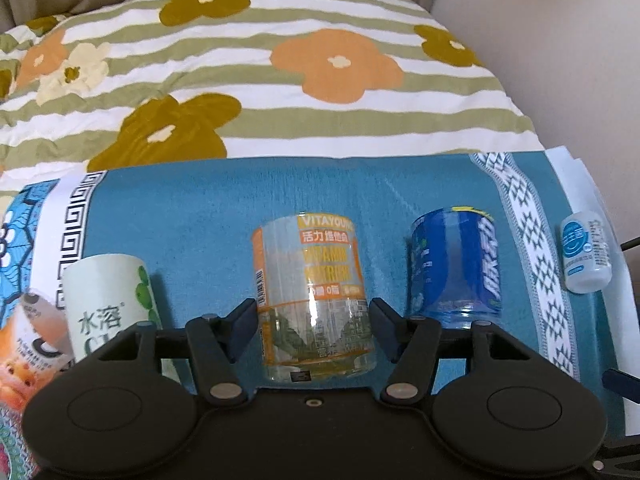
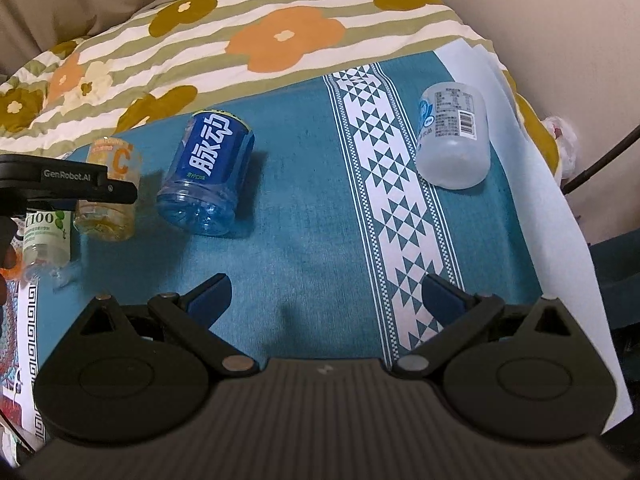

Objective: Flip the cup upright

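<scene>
A clear cup with an orange label (image 1: 314, 300) stands on the teal cloth (image 1: 208, 216), between the fingers of my left gripper (image 1: 314, 330). The jaws are open, one finger on each side of the cup, close to it with small gaps. The same cup (image 2: 110, 196) shows at the left of the right wrist view, with the left gripper's finger (image 2: 72, 188) across it. A blue cup (image 1: 454, 264) stands to its right, also in the right wrist view (image 2: 208, 176). My right gripper (image 2: 326, 300) is open and empty over bare cloth.
A green-and-white cup (image 1: 108, 300) stands left of the orange one and a white cup (image 1: 586, 254) far right, also in the right wrist view (image 2: 454, 136). A flowered striped quilt (image 1: 256, 72) lies behind. The cloth's white edge (image 2: 540, 208) drops off at right.
</scene>
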### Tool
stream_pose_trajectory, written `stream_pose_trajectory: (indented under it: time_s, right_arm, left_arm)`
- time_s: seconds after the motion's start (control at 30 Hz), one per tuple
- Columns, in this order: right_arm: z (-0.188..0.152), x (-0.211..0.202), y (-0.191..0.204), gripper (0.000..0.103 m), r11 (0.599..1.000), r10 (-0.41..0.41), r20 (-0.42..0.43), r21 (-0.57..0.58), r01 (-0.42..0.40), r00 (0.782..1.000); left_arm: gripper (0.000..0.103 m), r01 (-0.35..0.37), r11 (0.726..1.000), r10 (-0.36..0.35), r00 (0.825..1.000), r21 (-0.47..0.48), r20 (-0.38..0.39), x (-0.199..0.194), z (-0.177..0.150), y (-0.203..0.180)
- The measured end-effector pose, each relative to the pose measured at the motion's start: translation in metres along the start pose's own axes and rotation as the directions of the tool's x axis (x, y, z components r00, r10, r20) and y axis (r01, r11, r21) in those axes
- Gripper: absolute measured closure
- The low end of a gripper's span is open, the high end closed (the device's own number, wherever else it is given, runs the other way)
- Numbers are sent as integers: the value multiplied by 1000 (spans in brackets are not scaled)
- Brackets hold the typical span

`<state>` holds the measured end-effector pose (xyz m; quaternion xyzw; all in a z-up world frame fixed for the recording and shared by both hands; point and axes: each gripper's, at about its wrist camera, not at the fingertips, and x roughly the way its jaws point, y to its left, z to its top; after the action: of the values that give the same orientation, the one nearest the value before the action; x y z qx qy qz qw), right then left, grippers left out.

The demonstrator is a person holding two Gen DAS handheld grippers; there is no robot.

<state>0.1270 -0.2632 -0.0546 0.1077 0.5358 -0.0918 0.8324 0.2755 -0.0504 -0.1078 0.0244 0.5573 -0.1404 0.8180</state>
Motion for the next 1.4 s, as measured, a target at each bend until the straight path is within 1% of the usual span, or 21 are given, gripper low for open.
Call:
stream_pose_trajectory:
  time_s: [0.17,0.37,0.53,0.7,0.93,1.1,1.27,1.33,1.37,1.4]
  right_arm:
    - [-3,-15,-4,0,999,19,25,-28,-18,1000]
    - [-12,-36,-14,0,996,50,64,-78,-45,997]
    - [-26,-48,-24,0,990,77,75,-121,-67,994]
    - [-45,-52,-38,0,986,88,68,-148,-77,994]
    - [-73,-45,-59,0,985,76,37,-158,-69,996]
    - [-87,-38,-69,0,987,62,19,-151,-59,998]
    - [-95,-37,-72,0,987,61,15,-152,-59,998]
    - [-96,-37,-72,0,987,63,13,-151,-60,998]
    - [-96,-37,-72,0,987,63,14,-152,-60,998]
    - [-97,-37,-72,0,987,63,15,-152,-60,998]
  left_arm:
    - [38,-7,1000,8,999,-21,53,-29,-11,-9]
    - [38,-15,999,21,994,-51,108,-65,-38,-25]
    - [38,-22,997,30,993,-69,115,-79,-68,-39]
    - [38,-23,998,29,996,-63,89,-73,-97,-55]
    - [38,-33,999,34,998,-26,50,-44,-132,-73]
    - [37,-46,999,47,998,-10,38,-29,-146,-74]
    - [36,-47,999,48,998,-6,46,-26,-148,-72]
    - [30,-63,998,63,997,4,45,-25,-149,-74]
    - [25,-72,997,71,996,8,47,-25,-149,-75]
    - [22,-78,997,77,996,11,51,-26,-149,-76]
